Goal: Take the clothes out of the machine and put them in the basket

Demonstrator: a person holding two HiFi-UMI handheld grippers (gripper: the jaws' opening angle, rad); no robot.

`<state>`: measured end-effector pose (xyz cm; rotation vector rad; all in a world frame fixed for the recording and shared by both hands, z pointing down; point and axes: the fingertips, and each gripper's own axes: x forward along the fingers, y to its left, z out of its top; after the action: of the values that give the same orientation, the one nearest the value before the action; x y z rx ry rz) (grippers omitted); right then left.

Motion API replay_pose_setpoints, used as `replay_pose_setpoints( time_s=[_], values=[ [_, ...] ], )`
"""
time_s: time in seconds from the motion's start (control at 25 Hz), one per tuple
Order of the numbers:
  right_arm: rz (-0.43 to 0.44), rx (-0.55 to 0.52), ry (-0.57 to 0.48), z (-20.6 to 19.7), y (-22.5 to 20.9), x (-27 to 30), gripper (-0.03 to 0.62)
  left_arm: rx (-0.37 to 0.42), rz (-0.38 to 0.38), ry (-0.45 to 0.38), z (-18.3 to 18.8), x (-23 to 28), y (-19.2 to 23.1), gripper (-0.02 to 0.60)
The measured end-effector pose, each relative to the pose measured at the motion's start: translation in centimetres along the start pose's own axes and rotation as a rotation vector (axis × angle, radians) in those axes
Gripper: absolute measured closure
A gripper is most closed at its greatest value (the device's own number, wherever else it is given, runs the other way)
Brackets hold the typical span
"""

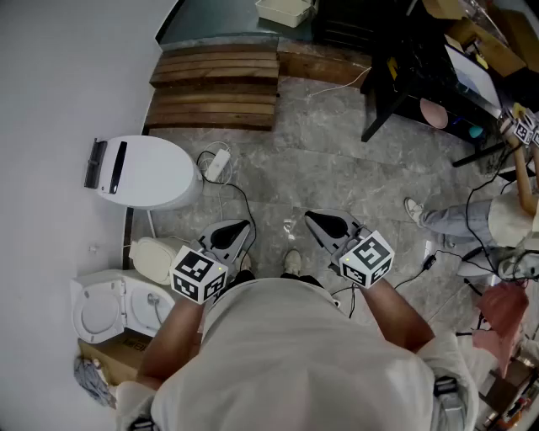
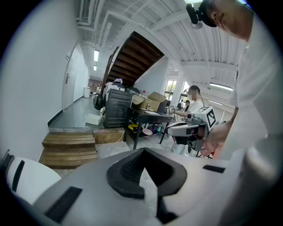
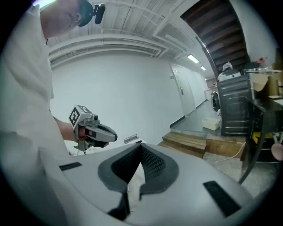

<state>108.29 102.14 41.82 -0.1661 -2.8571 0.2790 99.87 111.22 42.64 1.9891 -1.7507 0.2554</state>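
the person is standing on a grey, mottled stone floor (image 1: 337, 160), holding both grippers out in front of the body. the left gripper (image 1: 242, 227) is pressing its dark, ribbed rubber jaws together at the tips, with nothing between them. the right gripper (image 1: 313, 219) is doing the same, its jaws fully closed and empty. neither is touching anything, and bare floor is showing between and ahead of them.

a small white machine (image 1: 126, 307) of smooth plastic, square-bodied with a round lid standing open, is sitting low at the person's left against the plain white wall (image 1: 50, 84), apart from the left gripper. whether clothes are lying inside it cannot be told. a cardboard box (image 1: 118, 355) is sitting right beside it. just beyond the machine a cream oval tub (image 1: 154, 259) is resting, and past that a larger white appliance (image 1: 147, 172) with a rounded glossy top and two dark strips.

a shallow white rectangular basket (image 1: 285, 10) is lying far ahead, on the raised floor beyond two slatted wooden steps (image 1: 215, 88). on the right a dark-framed bench (image 1: 404, 93) is carrying boxes and clutter, with a second person (image 1: 472, 219) sitting near it. thin cables (image 1: 227, 189) are trailing over the stone. the open room is lying straight ahead, between the rounded appliance and the bench legs.
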Motion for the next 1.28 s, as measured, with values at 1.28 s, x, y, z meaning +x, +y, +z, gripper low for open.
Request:
replay_pose_setpoints(
  time_s=[1.28],
  values=[
    [-0.225, -0.002, -0.032, 5.4, -0.3, 13.2, 0.525, 0.037, -0.163, -0.018, 0.7, -3.4, 12.7, 0.584]
  ],
)
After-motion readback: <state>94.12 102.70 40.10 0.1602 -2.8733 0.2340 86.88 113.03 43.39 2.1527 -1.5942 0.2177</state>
